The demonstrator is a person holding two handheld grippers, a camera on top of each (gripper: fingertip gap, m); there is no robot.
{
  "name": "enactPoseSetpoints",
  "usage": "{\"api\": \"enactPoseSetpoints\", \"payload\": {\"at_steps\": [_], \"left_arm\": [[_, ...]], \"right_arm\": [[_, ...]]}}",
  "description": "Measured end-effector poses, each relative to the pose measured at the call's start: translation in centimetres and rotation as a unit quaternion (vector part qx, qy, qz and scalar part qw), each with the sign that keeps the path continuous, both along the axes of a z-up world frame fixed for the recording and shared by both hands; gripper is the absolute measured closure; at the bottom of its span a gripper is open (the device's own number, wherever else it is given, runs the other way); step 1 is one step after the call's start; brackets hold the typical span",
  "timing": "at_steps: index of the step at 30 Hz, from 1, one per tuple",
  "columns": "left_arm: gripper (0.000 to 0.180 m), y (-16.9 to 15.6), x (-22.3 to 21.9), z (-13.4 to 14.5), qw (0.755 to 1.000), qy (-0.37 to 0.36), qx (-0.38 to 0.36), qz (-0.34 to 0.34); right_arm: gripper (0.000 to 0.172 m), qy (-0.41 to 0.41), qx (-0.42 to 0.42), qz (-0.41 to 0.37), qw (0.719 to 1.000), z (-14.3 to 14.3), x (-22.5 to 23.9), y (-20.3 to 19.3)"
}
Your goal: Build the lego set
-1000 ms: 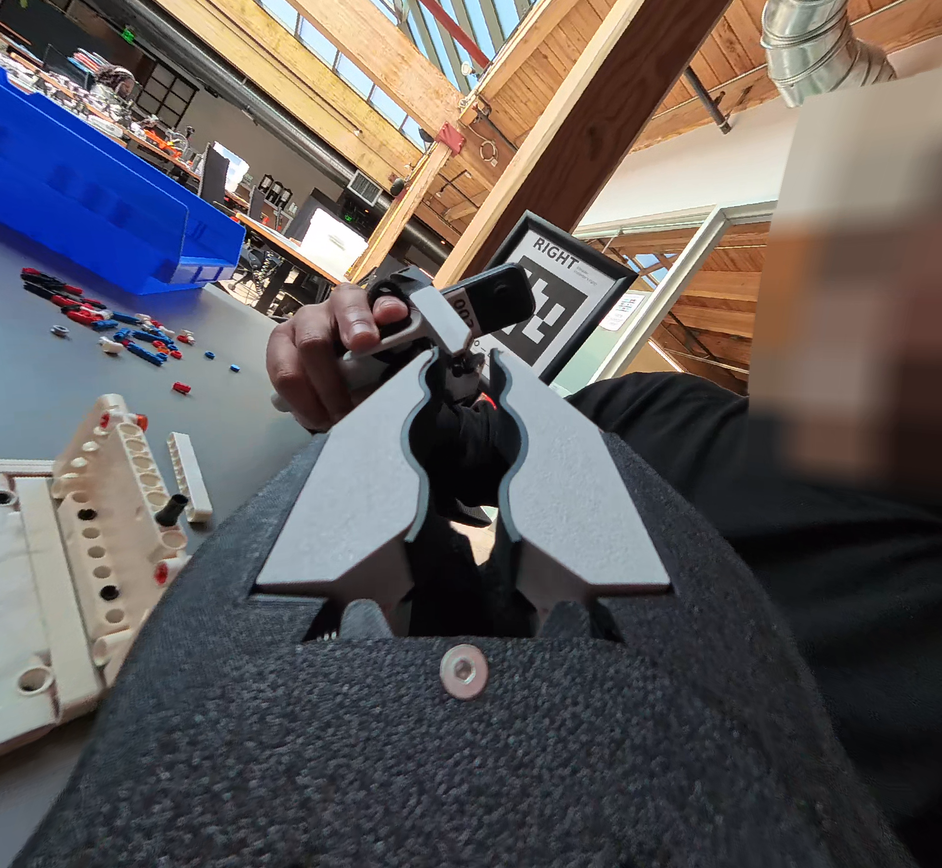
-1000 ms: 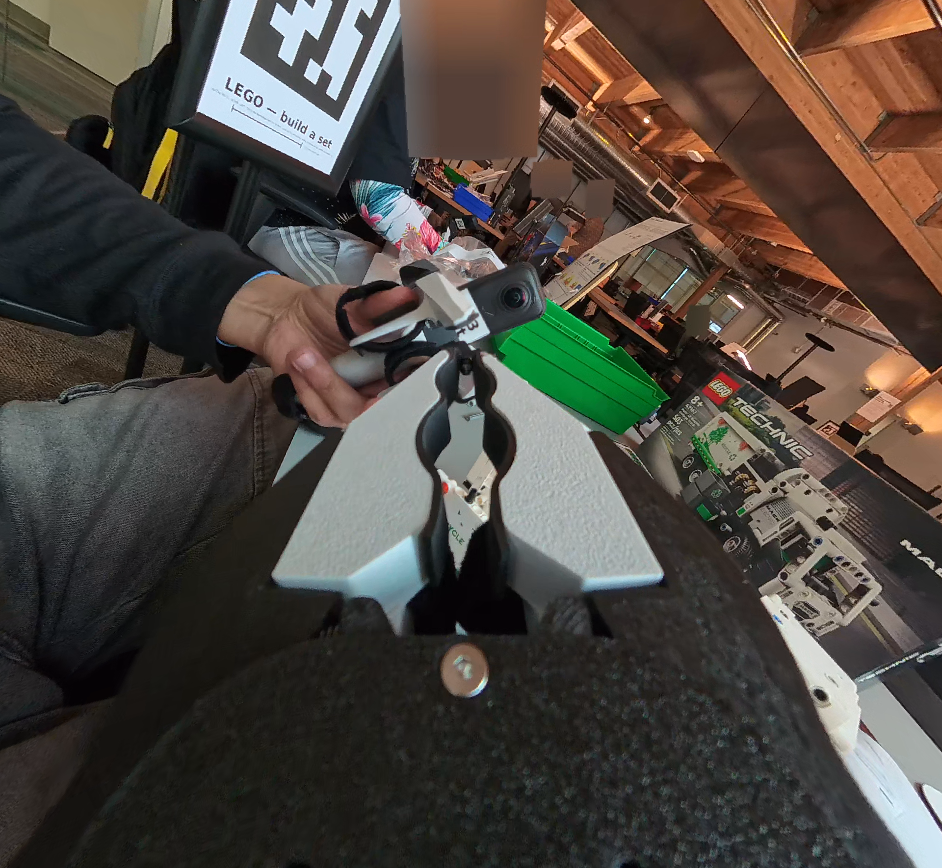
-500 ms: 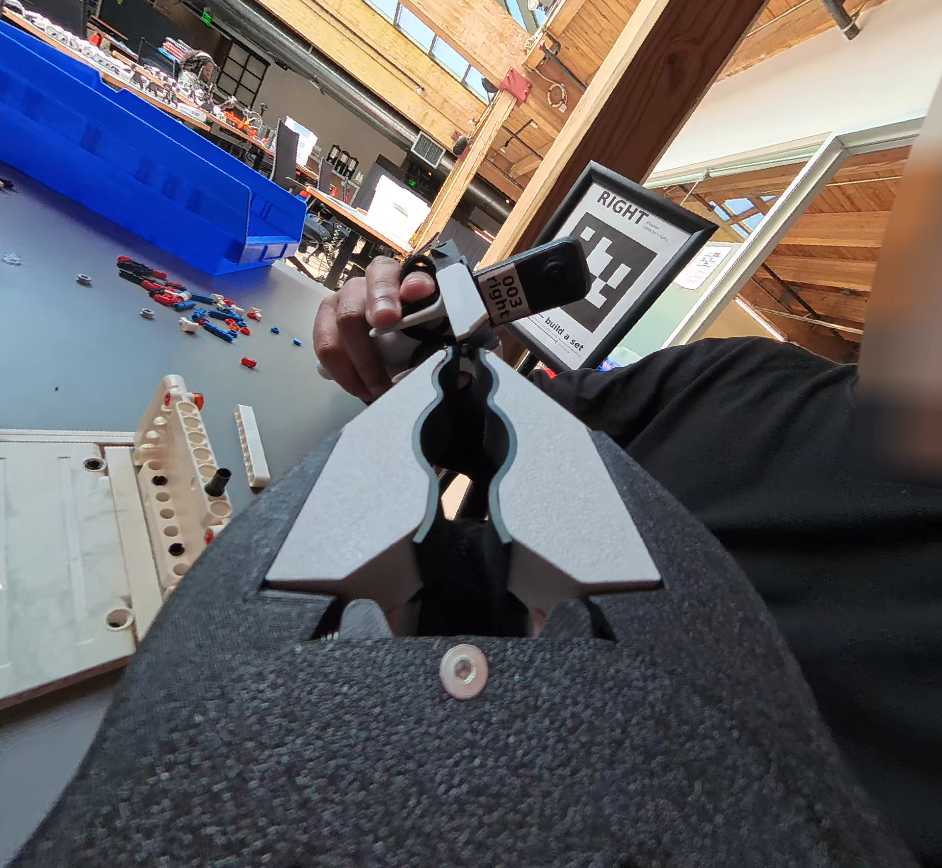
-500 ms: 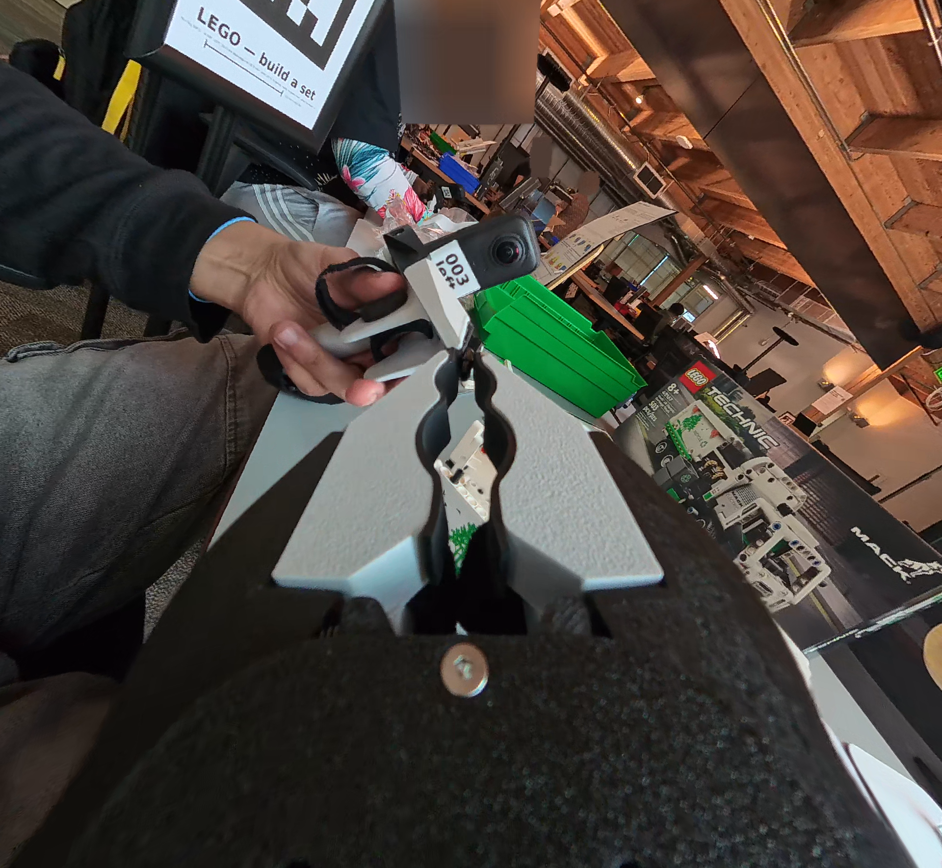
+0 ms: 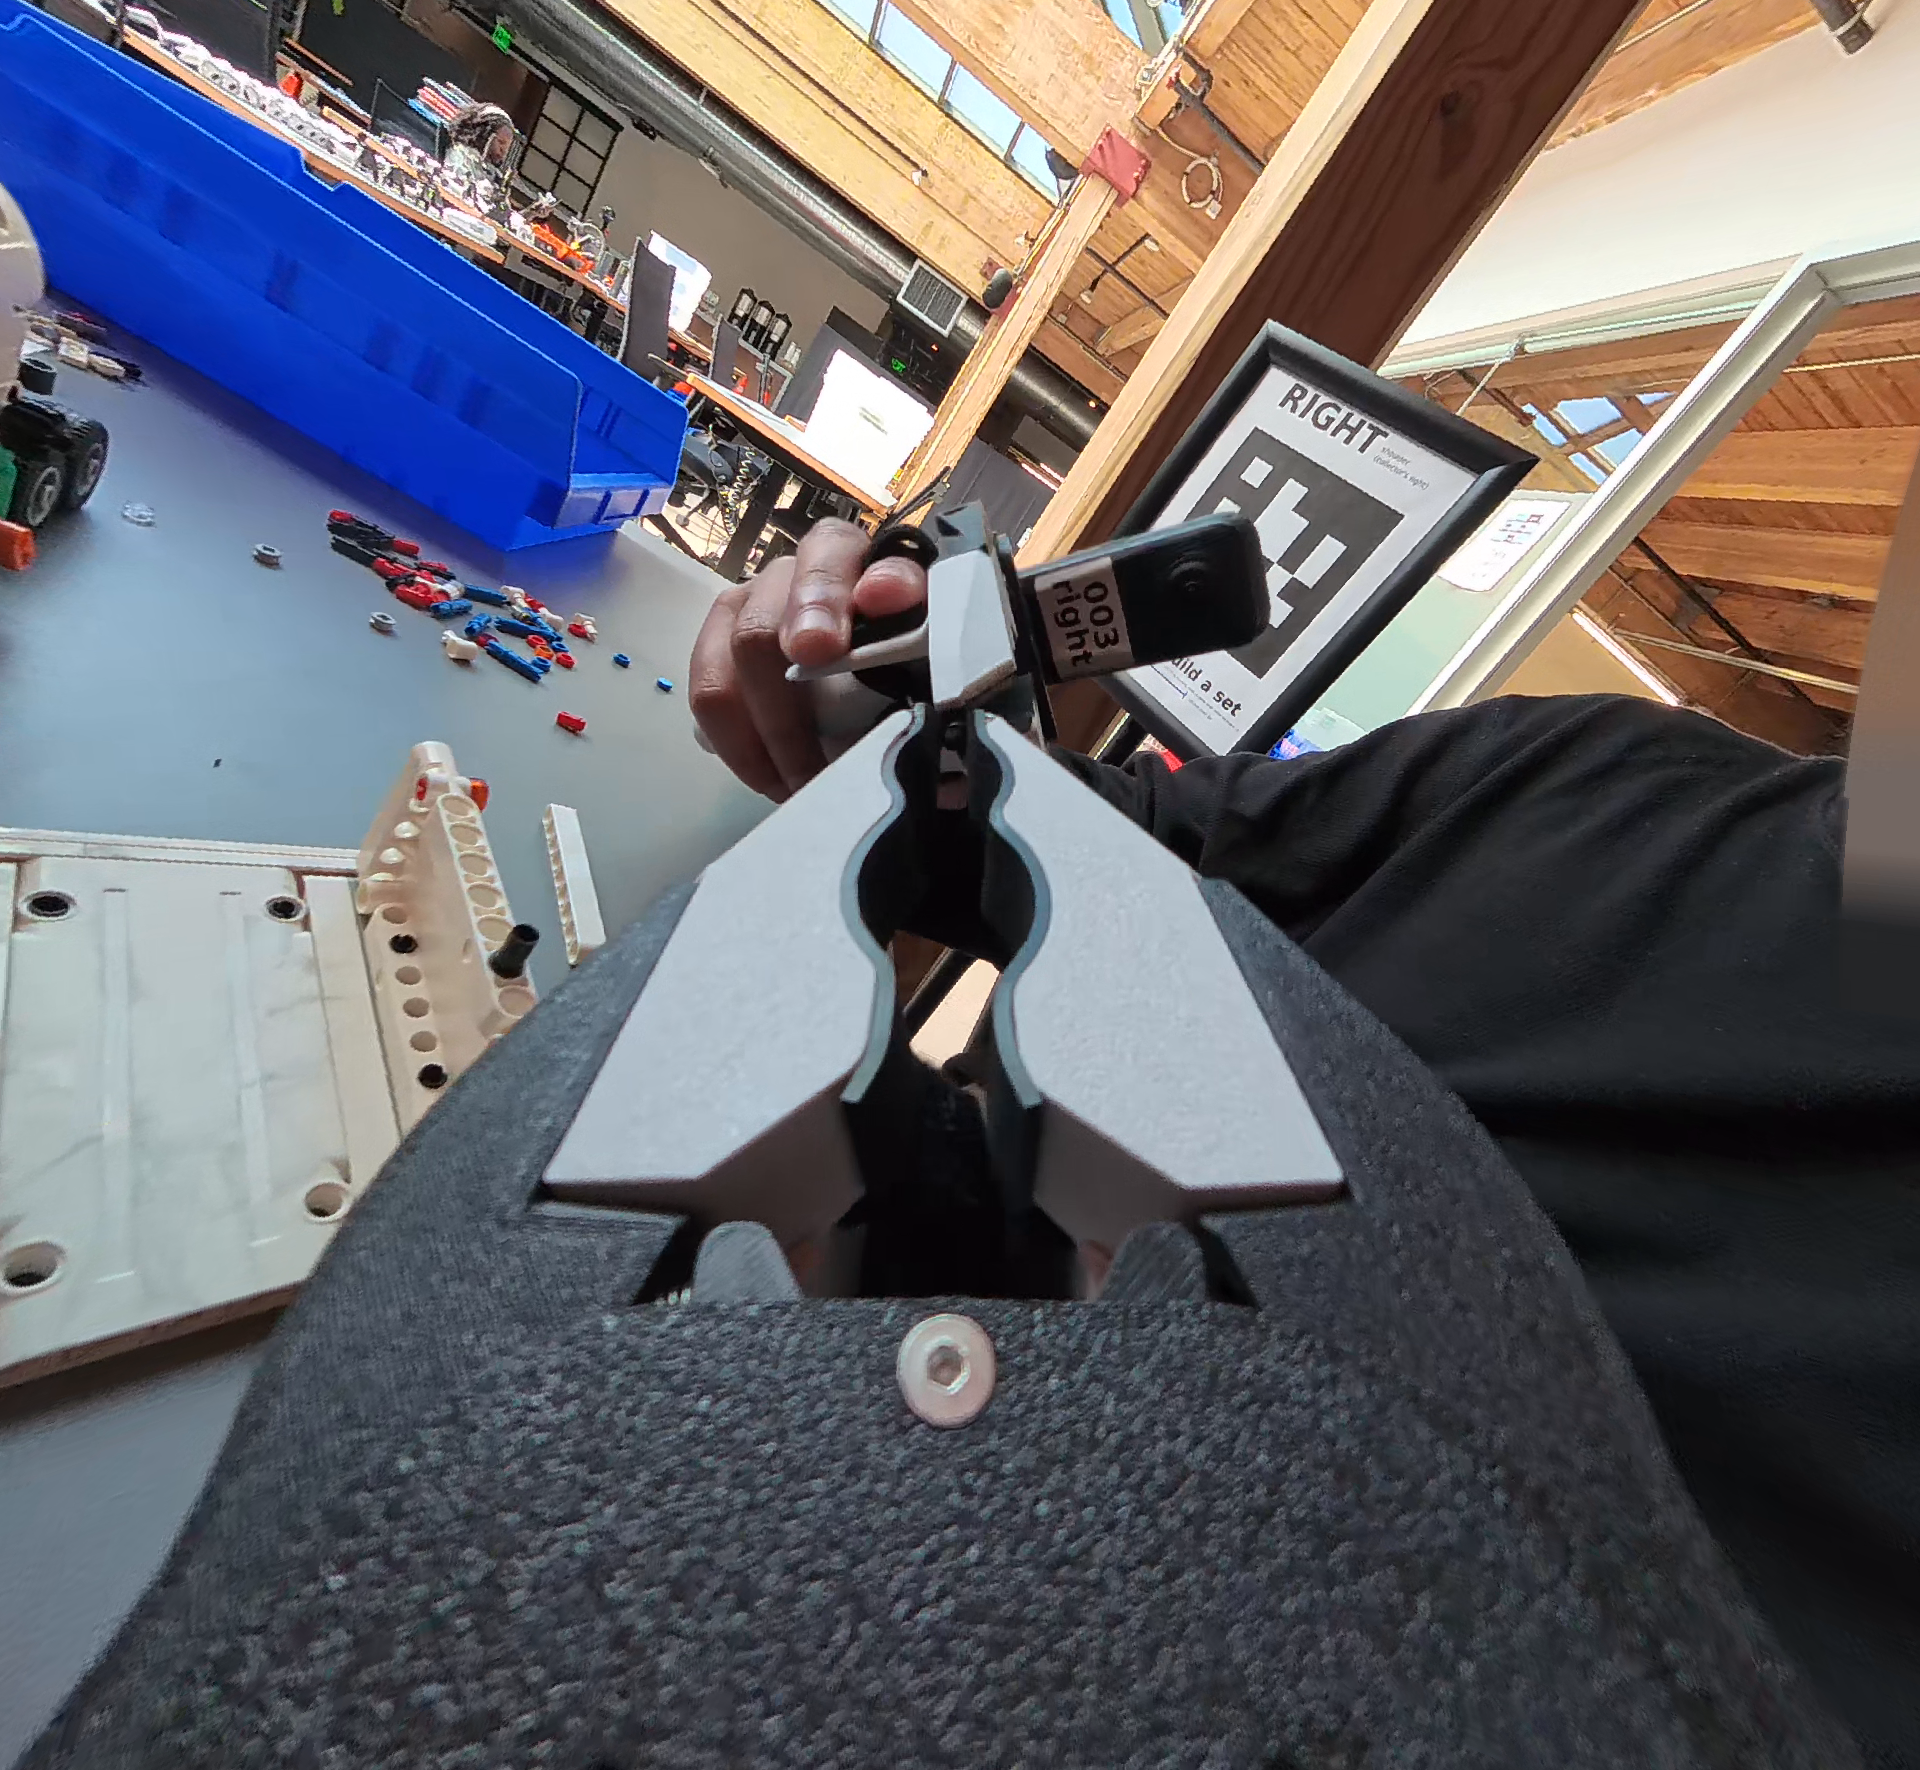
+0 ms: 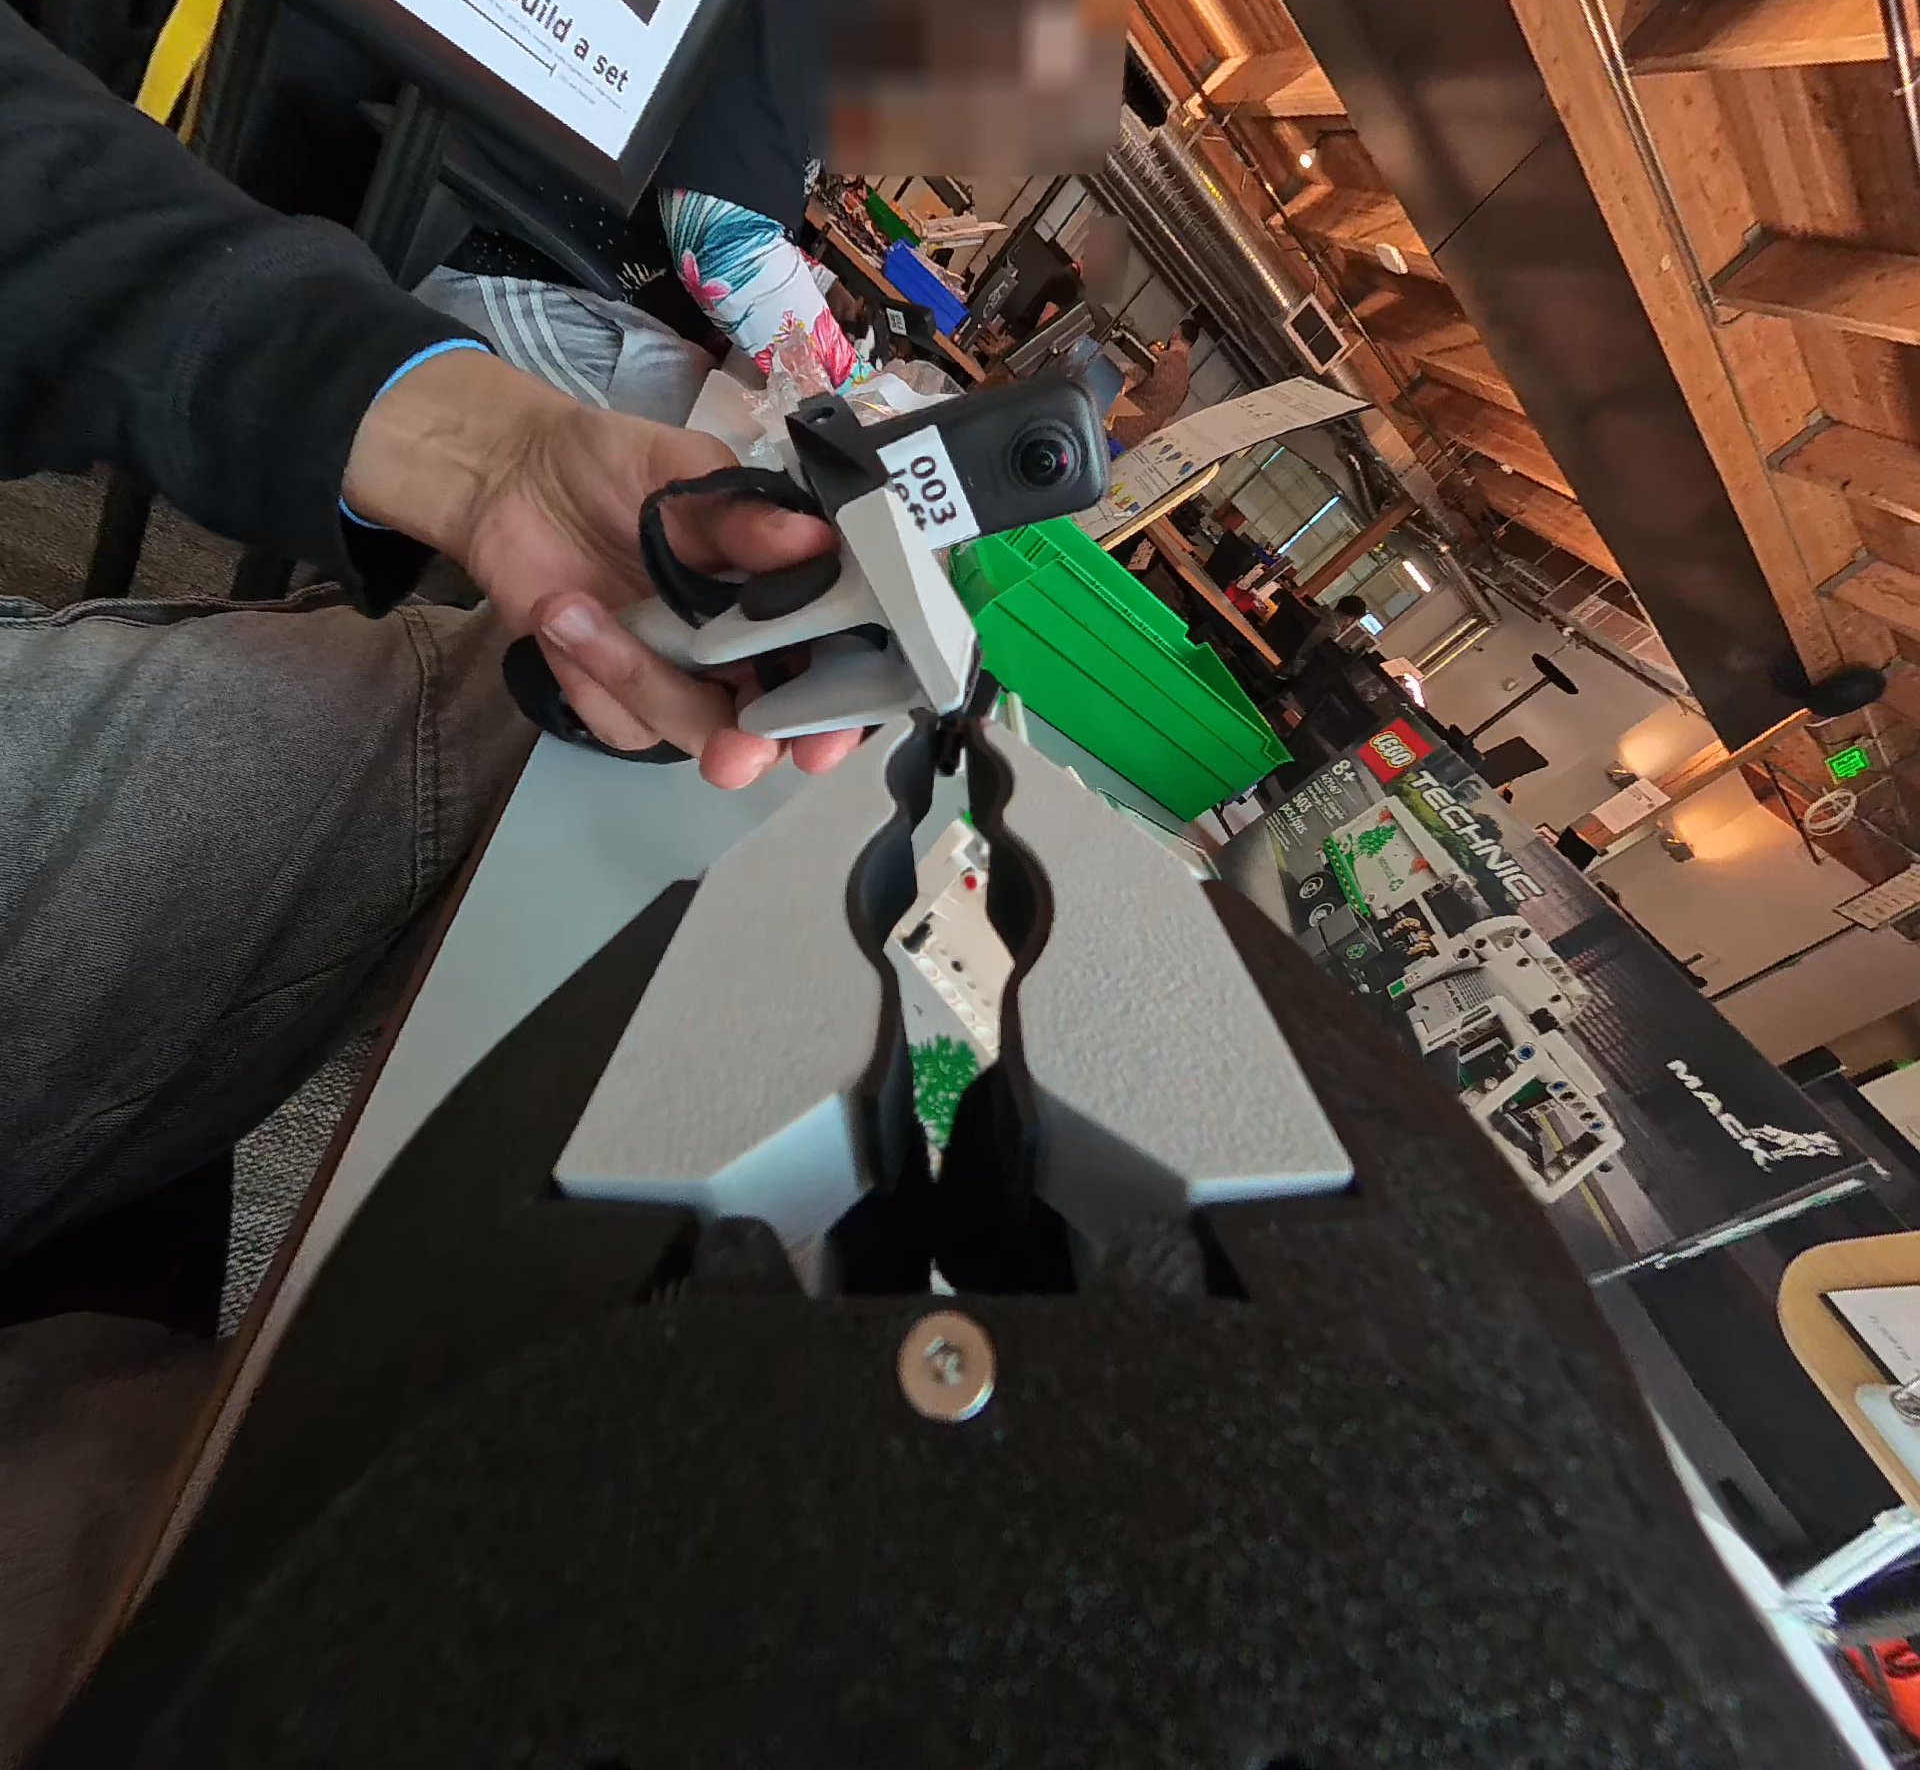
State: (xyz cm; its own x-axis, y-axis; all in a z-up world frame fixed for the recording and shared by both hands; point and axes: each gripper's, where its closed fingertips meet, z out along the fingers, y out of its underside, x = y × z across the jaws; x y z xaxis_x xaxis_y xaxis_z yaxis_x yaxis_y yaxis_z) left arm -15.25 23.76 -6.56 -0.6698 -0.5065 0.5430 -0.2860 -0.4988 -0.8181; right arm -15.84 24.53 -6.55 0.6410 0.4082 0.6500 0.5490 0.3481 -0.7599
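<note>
My two grippers meet tip to tip above the near table edge. In the left wrist view my left gripper (image 5: 943, 735) has its tips drawn together on a small black piece (image 5: 952, 741), directly under the right gripper's grey nose (image 5: 971, 671), which a hand holds. In the right wrist view my right gripper (image 6: 948, 746) is shut on the same small black piece (image 6: 945, 752), and the left gripper's nose (image 6: 961, 692), held by the other hand, touches there. A white brick-built model (image 6: 951, 931) lies on the table behind the right fingers.
On the grey table (image 5: 208, 681) are a blue bin (image 5: 312, 318), scattered small red and blue pieces (image 5: 488, 619), a white holed beam assembly (image 5: 436, 899) and a pale board (image 5: 156, 1045). A green bin (image 6: 1101, 681) and a set box (image 6: 1455, 889) stand on the other side. A framed sign (image 5: 1320, 515) stands behind. The tips of both grippers are at nearly the same place.
My left jaws have closed from clearly apart to nearly together at the right gripper's tips. My right jaws have stayed shut on the black piece. Both grippers have tilted a little.
</note>
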Motion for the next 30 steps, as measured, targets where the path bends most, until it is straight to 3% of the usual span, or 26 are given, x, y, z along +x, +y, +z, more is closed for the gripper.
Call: {"api": "enactPoseSetpoints", "payload": {"at_steps": [12, 24, 30], "left_arm": [[0.178, -0.24, 0.01, 0.17, 0.998, 0.013, -0.050, -0.025], [0.178, -0.27, 0.37, -0.40, 1.000, 0.020, -0.006, 0.003], [0.178, 0.00, 0.58, -0.21, 1.000, 0.019, -0.002, 0.009]], "right_arm": [[0.168, -0.065, 0.049, -0.043, 0.996, -0.13, 0.24, 0.09], [0.168, -0.117, 0.084, -0.072, 0.987, -0.52, 0.42, 0.22], [0.168, -0.101, 0.051, -0.065, 0.991, -0.44, 0.66, 0.41]]}}
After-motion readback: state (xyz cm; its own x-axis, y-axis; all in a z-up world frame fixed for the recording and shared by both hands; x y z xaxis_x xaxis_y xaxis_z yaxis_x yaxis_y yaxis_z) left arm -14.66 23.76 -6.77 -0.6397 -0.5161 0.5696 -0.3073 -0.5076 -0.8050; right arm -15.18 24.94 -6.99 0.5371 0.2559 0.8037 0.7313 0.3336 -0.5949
